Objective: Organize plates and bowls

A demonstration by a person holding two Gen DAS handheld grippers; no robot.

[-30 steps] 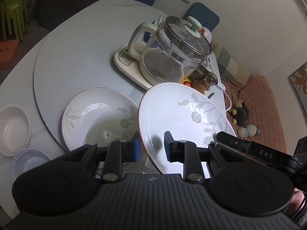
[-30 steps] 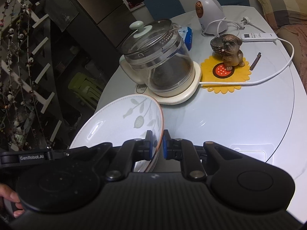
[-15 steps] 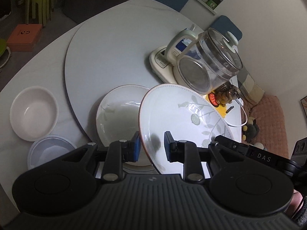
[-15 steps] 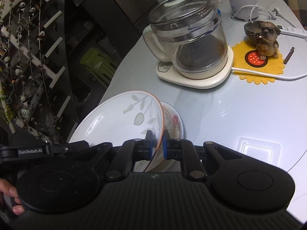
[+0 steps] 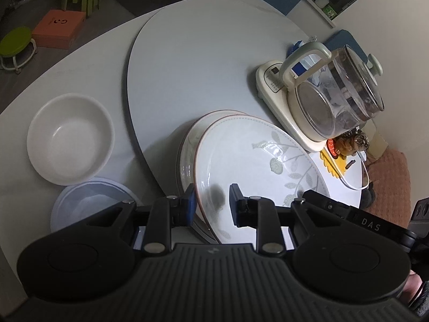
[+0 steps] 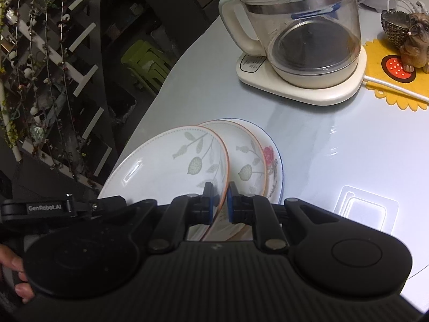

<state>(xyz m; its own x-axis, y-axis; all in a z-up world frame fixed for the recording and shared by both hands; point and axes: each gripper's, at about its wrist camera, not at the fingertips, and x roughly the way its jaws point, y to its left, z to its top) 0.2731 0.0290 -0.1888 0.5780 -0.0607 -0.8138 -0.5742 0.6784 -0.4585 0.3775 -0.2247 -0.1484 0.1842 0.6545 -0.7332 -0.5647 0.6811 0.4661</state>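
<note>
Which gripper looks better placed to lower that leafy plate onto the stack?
The right. The right gripper is shut on the leaf plate's rim, just above the stacked plates, so it probably carries it. The left gripper only straddles the rim, jaws apart.

Right gripper point(image 6: 219, 197) jaws nearly closed, pinching a plate rim point(image 6: 224, 166). Left gripper point(image 5: 211, 205) jaws wider, straddling the opposite rim with a gap at the right finger. Both point forward and down.

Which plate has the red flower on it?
The bottom plate of the pile, with the blue rim. It shows a red rose. The two above it, the held plate and the middle plate, have orange rims and grey leaves.
</note>
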